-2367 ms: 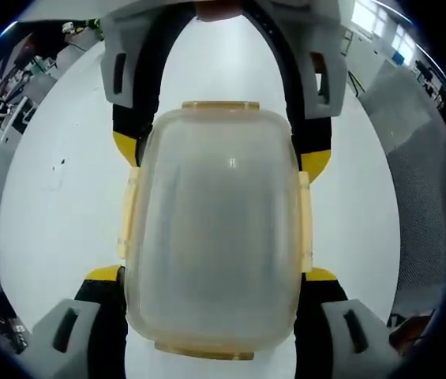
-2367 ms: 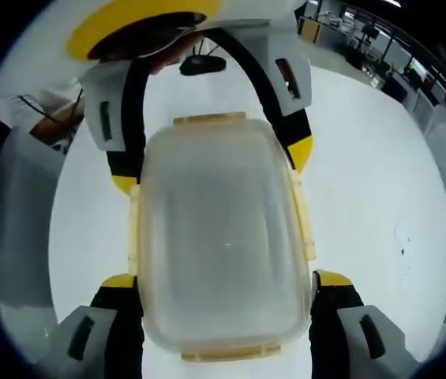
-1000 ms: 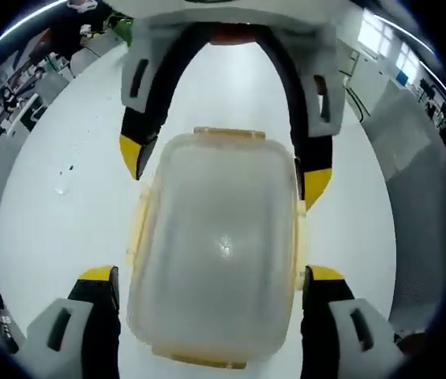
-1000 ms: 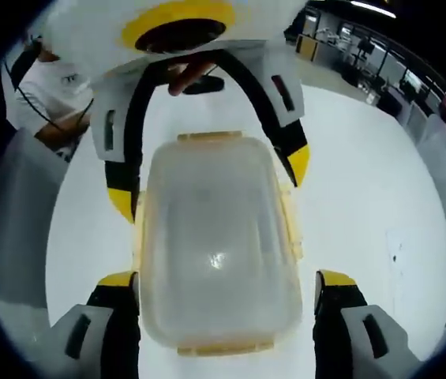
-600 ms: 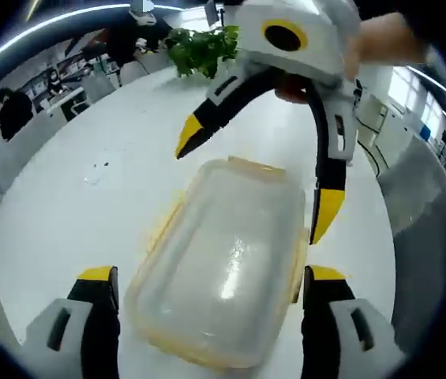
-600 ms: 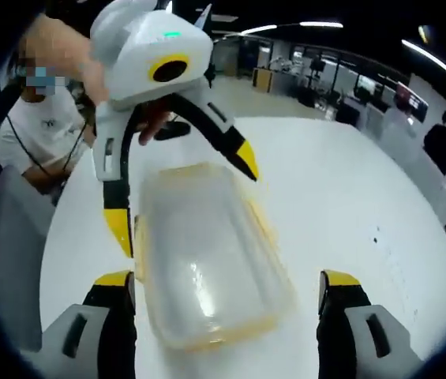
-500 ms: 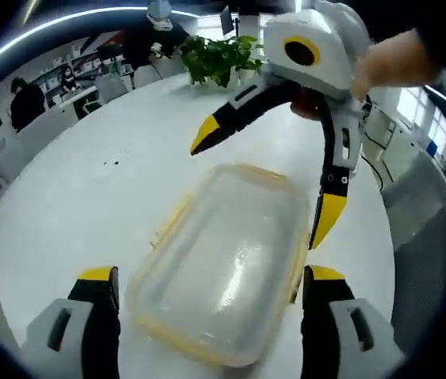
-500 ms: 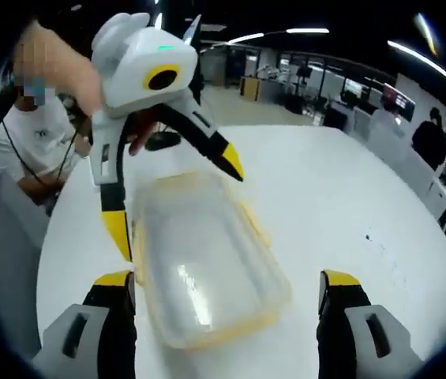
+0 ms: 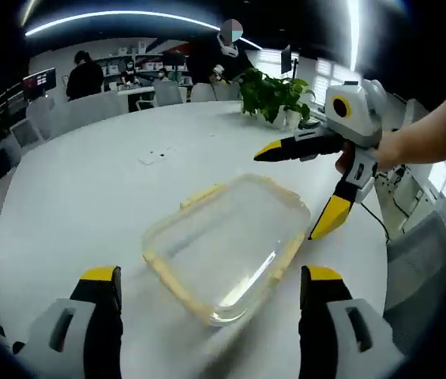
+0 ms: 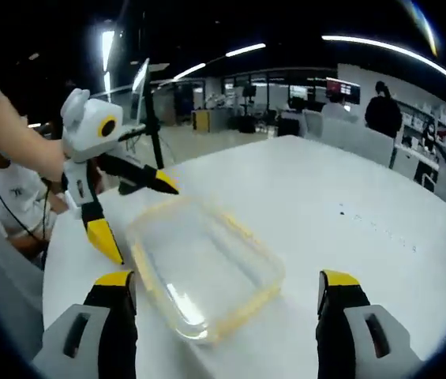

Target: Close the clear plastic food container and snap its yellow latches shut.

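The clear plastic container [image 9: 224, 246] lies flat on the white round table [image 9: 73, 197] with its lid on and yellow latches [image 9: 197, 195] along its edges. My left gripper [image 9: 211, 278] hangs open above the container's near end, holding nothing. My right gripper [image 9: 287, 195] comes in from the right in a hand, jaws spread wide over the far corner. In the right gripper view the container [image 10: 203, 264] sits just ahead of my open right gripper [image 10: 226, 282], and the left gripper [image 10: 145, 223] hovers open at its far left end.
A potted plant [image 9: 274, 95] stands at the table's far edge. Grey chairs [image 9: 416, 268] ring the table. A person in a white shirt [image 10: 5, 209] sits close by at the left. Several people stand in the office behind. Small specks [image 10: 372, 225] dot the tabletop.
Both grippers have lifted and drawn back from the container, whose sides their jaws straddled before. The views now tilt up across the room. The container stays on the table.
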A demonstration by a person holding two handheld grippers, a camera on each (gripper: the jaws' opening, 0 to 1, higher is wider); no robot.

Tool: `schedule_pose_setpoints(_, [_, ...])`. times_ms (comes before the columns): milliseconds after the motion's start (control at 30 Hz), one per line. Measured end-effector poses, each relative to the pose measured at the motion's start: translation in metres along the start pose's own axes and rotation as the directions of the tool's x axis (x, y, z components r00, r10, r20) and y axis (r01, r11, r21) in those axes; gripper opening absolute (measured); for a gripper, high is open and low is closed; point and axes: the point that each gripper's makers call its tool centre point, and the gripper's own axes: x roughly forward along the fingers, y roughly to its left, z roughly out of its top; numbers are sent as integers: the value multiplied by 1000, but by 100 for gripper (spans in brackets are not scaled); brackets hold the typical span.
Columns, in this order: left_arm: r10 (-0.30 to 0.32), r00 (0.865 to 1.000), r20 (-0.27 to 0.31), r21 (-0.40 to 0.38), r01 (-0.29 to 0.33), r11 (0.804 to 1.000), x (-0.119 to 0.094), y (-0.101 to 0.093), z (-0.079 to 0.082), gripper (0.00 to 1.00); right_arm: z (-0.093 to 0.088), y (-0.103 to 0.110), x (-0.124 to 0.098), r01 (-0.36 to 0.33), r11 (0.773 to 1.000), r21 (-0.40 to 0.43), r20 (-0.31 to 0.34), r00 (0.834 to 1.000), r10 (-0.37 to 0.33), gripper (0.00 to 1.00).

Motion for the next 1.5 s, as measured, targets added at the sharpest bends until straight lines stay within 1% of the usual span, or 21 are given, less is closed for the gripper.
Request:
schedule_pose_setpoints(33, [5, 1000, 1, -3, -5, 1000, -2, 0, -2, 94, 2, 1, -3, 9, 1000, 29, 14, 1000, -9, 97])
schedule_pose_setpoints(100, [15, 1000, 12, -22, -14, 1000, -6, 0, -5, 94, 2, 0, -7, 31, 999, 38, 26, 999, -32, 97])
schedule_pose_setpoints(167, [24, 999, 27, -46, -23, 999, -11, -1, -6, 94, 4, 2, -11, 43, 996, 77, 50, 998, -47, 97])
schedule_pose_setpoints(200, [36, 999, 38, -59, -34, 998, -13, 1, -7, 94, 4, 2, -13, 50, 996, 79, 55, 997, -54, 97])
schedule_pose_setpoints(300, [45, 997, 63, -98, -39, 994, -19, 0, -6, 93, 2, 3, -19, 67, 995, 80, 61, 996, -72, 97])
schedule_pose_setpoints(400, [49, 996, 77, -123, -39, 992, -25, -4, -7, 93, -1, 6, -26, 79, 992, 95, 56, 995, -84, 96])
schedule_pose_setpoints(500, [60, 995, 85, -122, -49, 991, -31, -7, -9, 93, -3, 4, -30, 90, 990, 108, 53, 994, -96, 95])
schedule_pose_setpoints(567, [74, 994, 86, -114, -64, 991, -36, -7, -10, 89, -2, 3, -34, 103, 987, 122, 55, 992, -110, 95])
schedule_pose_setpoints(633, [99, 991, 95, -132, -86, 987, -44, -4, -11, 88, 2, 5, -39, 111, 985, 132, 66, 991, -120, 94])
schedule_pose_setpoints(667, [105, 987, 118, -176, -83, 981, -48, -4, -9, 88, 3, 5, -40, 115, 985, 132, 71, 990, -125, 94])
schedule_pose_setpoints(700, [107, 985, 133, -194, -80, 978, -51, -5, -8, 88, 3, 6, -42, 117, 984, 136, 75, 989, -128, 94])
schedule_pose_setpoints(800, [117, 984, 135, -206, -88, 975, -58, -3, -14, 89, 3, 12, -46, 123, 983, 137, 75, 988, -134, 94])
schedule_pose_setpoints(900, [125, 983, 135, -239, -90, 967, -63, -5, -20, 88, 2, 16, -50, 132, 982, 137, 75, 987, -143, 94])
schedule_pose_setpoints(1067, [125, 982, 145, -250, -86, 964, -69, -14, -28, 88, -4, 23, -59, 149, 974, 171, 86, 982, -165, 94])
schedule_pose_setpoints(1133, [141, 978, 152, -232, -104, 967, -73, -17, -29, 88, -6, 26, -63, 153, 970, 190, 85, 981, -172, 94])
schedule_pose_setpoints(1200, [142, 977, 158, -241, -101, 965, -75, -18, -30, 88, -7, 26, -70, 183, 965, 187, 94, 975, -203, 96])
schedule_pose_setpoints(1233, [143, 977, 159, -251, -100, 963, -76, -19, -31, 88, -8, 27, -73, 178, 963, 203, 97, 975, -201, 95])
schedule_pose_setpoints(1267, [144, 976, 161, -258, -100, 961, -77, -20, -33, 88, -10, 28, -75, 177, 955, 237, 95, 974, -204, 95])
schedule_pose_setpoints(1400, [152, 974, 169, -276, -102, 956, -83, -26, -35, 87, -18, 32, -85, 182, 955, 235, 81, 975, -206, 95])
schedule_pose_setpoints(1467, [182, 966, 184, -277, -127, 952, -90, -26, -35, 84, -21, 32, -90, 189, 953, 239, 80, 974, -213, 95])
schedule_pose_setpoints(1500, [188, 965, 185, -281, -131, 951, -92, -26, -36, 84, -21, 33, -96, 194, 948, 254, 84, 972, -221, 95])
